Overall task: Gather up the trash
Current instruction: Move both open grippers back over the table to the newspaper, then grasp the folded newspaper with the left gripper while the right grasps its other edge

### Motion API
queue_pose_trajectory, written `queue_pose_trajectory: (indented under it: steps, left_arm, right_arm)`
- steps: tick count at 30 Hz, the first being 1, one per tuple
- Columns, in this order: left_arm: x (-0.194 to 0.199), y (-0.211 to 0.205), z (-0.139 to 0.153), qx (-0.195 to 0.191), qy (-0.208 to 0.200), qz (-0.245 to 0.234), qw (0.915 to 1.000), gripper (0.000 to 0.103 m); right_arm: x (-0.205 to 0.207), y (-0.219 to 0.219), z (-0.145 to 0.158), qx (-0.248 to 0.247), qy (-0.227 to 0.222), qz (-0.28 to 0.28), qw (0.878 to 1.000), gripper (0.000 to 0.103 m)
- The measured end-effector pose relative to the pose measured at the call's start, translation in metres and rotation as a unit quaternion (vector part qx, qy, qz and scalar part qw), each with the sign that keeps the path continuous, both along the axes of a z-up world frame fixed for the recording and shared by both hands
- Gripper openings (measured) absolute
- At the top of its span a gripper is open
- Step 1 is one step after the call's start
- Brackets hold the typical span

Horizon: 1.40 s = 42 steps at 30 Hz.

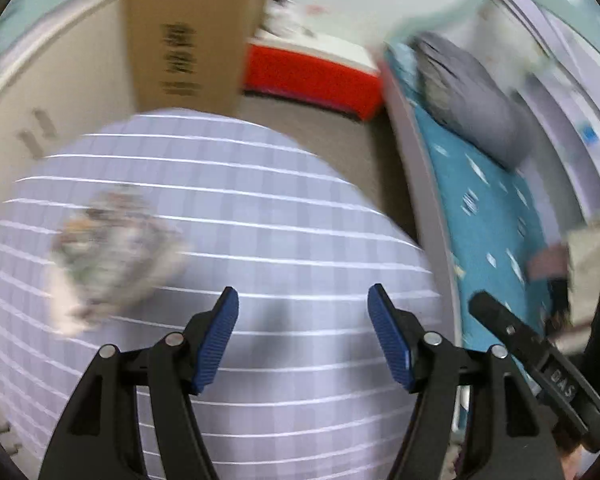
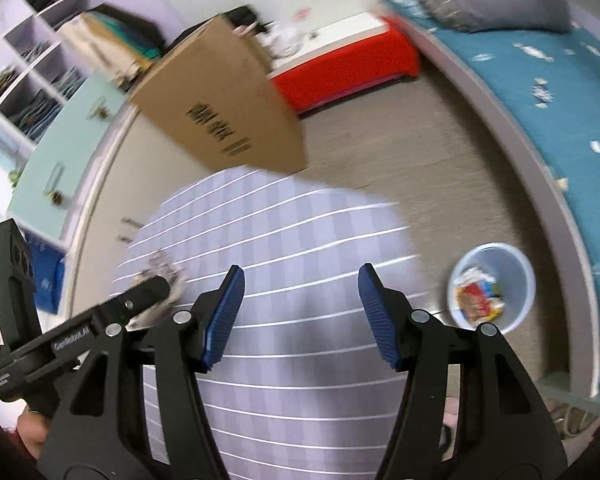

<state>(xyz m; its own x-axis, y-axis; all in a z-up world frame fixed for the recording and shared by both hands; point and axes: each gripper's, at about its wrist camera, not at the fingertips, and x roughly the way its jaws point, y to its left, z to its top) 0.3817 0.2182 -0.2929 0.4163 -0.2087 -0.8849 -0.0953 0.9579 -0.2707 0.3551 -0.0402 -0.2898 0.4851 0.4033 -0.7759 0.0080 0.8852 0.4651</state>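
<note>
Trash (image 2: 478, 296) is already seen in the bin (image 2: 520, 304), while crumpled paper (image 1: 112, 256) on the counter (image 1: 280, 208) is left uncollected, both the left claw (image 1: 303, 334) and right claw (image 2: 301, 312) being held open and empty.

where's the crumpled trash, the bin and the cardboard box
crumpled trash (image 1: 112, 256): left wrist view, middle of the blurred wad on the checked cloth
bin (image 2: 518, 280): right wrist view, inner wall at its right side
cardboard box (image 2: 224, 100): right wrist view, its broad brown face

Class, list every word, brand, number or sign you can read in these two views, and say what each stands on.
"GenRobot.AI": on the left gripper's black arm, right wrist view.
"DAS": on the right gripper's black arm, left wrist view.
Black print on the cardboard box: too blurred to read.
Small white label below "GenRobot.AI": too small.
</note>
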Motion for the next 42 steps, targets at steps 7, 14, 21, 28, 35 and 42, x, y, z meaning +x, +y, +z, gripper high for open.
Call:
queue_pose_trajectory:
  steps: [7,14,21,28,35,42]
  left_arm:
    - [-0.013,0.135,-0.024,0.002,0.048,0.11,0.9928,0.066]
    - [-0.013,0.174,-0.068,-0.076,0.096,0.132,0.9836,0.065]
    - [-0.002,0.168,-0.084,-0.077,0.101,0.086,0.9881,0.033]
    - [-0.015,0.192,-0.099,-0.089,0.109,0.071,0.9875,0.024]
    - [-0.023,0.196,-0.101,-0.079,0.086,0.033,0.9926,0.023]
    - [-0.018,0.187,-0.097,-0.056,0.074,0.011,0.9957,0.023]
  right_arm:
    - [0.005,0.11,-0.024,0.035,0.031,0.051,0.998,0.059]
    - [0.006,0.169,-0.042,0.031,0.057,0.068,0.996,0.059]
    - [0.014,0.184,-0.049,0.017,0.068,0.064,0.995,0.06]
    - [0.025,0.197,-0.056,0.011,0.07,0.066,0.995,0.064]
    - [0.041,0.225,-0.064,0.006,0.063,0.108,0.992,0.064]
    - [0.055,0.249,-0.075,-0.014,0.048,0.169,0.984,0.064]
